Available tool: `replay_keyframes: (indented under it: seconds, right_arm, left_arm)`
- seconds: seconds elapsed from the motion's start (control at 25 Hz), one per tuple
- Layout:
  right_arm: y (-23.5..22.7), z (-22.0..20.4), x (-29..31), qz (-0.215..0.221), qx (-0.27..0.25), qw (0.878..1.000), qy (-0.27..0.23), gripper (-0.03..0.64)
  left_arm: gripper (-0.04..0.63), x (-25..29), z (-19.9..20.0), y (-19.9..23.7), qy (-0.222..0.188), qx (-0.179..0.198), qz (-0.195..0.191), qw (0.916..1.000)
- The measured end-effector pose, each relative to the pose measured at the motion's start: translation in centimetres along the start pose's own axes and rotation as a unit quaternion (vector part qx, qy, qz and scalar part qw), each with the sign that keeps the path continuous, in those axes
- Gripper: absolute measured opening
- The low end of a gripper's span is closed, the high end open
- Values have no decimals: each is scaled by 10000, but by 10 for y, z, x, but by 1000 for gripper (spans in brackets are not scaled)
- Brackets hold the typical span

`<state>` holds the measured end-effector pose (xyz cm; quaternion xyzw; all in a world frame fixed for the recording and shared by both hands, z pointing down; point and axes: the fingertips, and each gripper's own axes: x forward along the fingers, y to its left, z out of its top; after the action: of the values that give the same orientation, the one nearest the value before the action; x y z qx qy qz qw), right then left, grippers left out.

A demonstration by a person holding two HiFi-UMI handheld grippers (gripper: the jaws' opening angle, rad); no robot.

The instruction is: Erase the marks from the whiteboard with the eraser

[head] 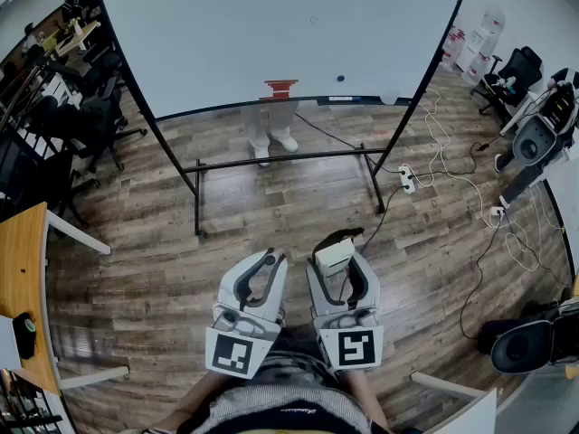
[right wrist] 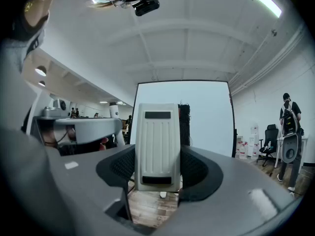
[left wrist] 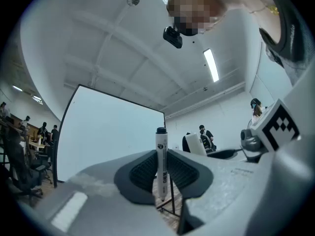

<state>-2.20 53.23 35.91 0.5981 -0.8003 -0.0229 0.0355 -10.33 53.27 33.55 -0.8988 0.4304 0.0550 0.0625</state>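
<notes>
The eraser [right wrist: 157, 136], a pale ribbed block with a dark strip near each end, stands upright between the jaws of the right gripper [right wrist: 157, 156], which are closed on its two sides; in the head view the eraser [head: 333, 255] shows at the lower middle of the frame, held at the tip of the right gripper [head: 337, 245], above the wooden floor [head: 271, 206] and well apart from the whiteboard [head: 280, 34]. The left gripper [head: 271, 259] hangs just beside it at its left, and its own view shows the left gripper [left wrist: 161, 167] narrowed onto a white marker pen [left wrist: 161, 144] with a black cap, standing upright between the ribbed pads. Each gripper carries a cube with square markers [head: 355, 348] at the bottom of the frame. The whiteboard fills the upper middle of the head view on a black metal stand [head: 280, 159]; a small red patch [head: 280, 89] sits near its lower edge and a small dark dot [head: 341, 78] just right of it. Below the board's edge a person's legs in white shoes [head: 271, 139] show. A power strip with white cables [head: 407, 179] lies on the floor at the right, black office chairs [head: 86, 120] stand at the upper left, and a wooden desk [head: 23, 269] runs along the left edge
</notes>
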Motion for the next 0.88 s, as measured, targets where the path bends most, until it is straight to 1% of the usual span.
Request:
replay_keyframes:
  seconds: [0.24, 0.56, 0.68, 0.88]
  right_arm:
    - [4, 0, -3, 41, 221, 9996, -176, 261]
    - [7, -6, 12, 159, 270, 9994, -120, 261]
    - [-1, -8, 28, 183, 289, 9993, -124, 261]
    - [-29, -15, 71, 214, 371, 9990, -130, 261]
  left_arm:
    - [69, -2, 0, 0, -56, -76, -8, 10000]
    - [69, 5, -12, 4, 15, -236, -69, 9997]
    - [69, 20, -19, 11, 48, -171, -103, 9998]
    - [69, 66, -31, 30, 79, -125, -38, 9999]
